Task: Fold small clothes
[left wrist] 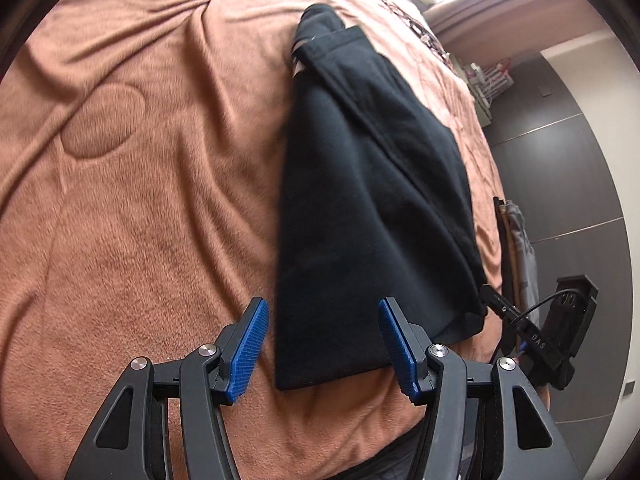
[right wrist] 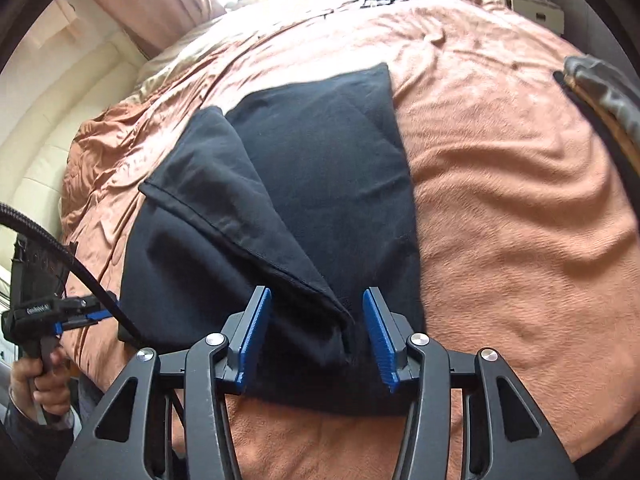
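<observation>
- Rumpled brown blanket (left wrist: 140, 200) covers the bed I am working over, with a pale headboard and bright curtains behind in my right wrist view.
- On it lies the black garment (left wrist: 360, 200), partly folded: one flap with a stitched hem (right wrist: 240, 236) is laid diagonally across the body, and its near edge sits close to the bed's edge.
- My left gripper (left wrist: 322, 344) hangs over the garment's near corner, jaws spread, blue pads on either side of the cloth but not pressing on it.
- My right gripper (right wrist: 316, 336) is over the tip of the folded flap, jaws apart; the cloth sits between the pads, and I see no pinch.
- At the left edge of my right view, a hand (right wrist: 36, 384) holds the other gripper's handle.
- I judge the fold is midway: one side is turned in and the near hem has yet to be taken up.
- Next I would lower both sets of pads onto the near edge, close on all layers, and carry it away from me without dragging the flap loose.
</observation>
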Action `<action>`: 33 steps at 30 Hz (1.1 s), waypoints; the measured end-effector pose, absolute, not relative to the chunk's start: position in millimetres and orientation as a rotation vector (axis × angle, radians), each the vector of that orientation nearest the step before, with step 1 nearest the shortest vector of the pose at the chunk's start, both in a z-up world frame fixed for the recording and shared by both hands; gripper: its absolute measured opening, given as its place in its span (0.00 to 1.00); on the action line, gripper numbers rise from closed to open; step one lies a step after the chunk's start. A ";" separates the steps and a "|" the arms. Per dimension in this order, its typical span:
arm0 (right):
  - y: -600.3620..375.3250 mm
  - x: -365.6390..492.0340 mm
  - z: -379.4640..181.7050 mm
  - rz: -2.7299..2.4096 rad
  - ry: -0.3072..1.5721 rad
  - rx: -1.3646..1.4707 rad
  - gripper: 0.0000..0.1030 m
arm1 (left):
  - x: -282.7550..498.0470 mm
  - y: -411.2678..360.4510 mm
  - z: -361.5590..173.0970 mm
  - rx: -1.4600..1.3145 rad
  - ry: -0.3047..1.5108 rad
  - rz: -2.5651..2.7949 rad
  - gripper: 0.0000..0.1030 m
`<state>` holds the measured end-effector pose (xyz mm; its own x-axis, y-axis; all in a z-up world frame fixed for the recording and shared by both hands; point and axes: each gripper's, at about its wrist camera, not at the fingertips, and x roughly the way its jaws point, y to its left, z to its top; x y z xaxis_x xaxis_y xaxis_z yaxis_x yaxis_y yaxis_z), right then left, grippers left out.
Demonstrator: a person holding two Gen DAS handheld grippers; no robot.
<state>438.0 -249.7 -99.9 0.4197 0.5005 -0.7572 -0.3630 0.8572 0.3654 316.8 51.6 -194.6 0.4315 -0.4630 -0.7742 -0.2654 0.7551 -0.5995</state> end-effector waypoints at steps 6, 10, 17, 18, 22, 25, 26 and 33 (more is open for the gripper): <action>-240.0 450.3 -109.3 0.531 1.022 0.139 0.21 | 315.3 52.3 -201.0 -0.743 1.144 -0.149 0.57; -246.3 449.1 -103.4 0.541 0.988 0.184 0.02 | 316.8 53.0 -199.7 -0.738 1.155 -0.162 0.57; -261.5 430.8 -91.0 0.556 0.943 0.220 0.01 | 318.9 57.4 -191.0 -0.731 1.145 -0.157 0.57; -264.4 427.8 -89.7 0.550 0.940 0.218 0.01 | 318.4 57.2 -189.4 -0.726 1.142 -0.159 0.57; -275.2 421.2 -90.6 0.541 0.934 0.229 0.01 | 314.7 56.5 -187.3 -0.705 1.136 -0.159 0.57; -284.9 418.1 -93.0 0.532 0.936 0.241 0.01 | 315.5 51.8 -188.0 -0.684 1.140 -0.159 0.57; -287.8 417.2 -94.9 0.530 0.937 0.248 0.01 | 316.2 48.6 -188.8 -0.671 1.143 -0.154 0.57; -292.7 423.6 -115.8 0.499 0.971 0.266 0.01 | 317.7 40.8 -195.8 -0.594 1.173 -0.119 0.41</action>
<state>423.6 -292.7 -115.8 0.4639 0.5166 -0.7197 -0.2839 0.8562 0.4316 317.7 40.8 -195.8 0.4006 -0.3874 -0.8303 -0.2132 0.8419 -0.4957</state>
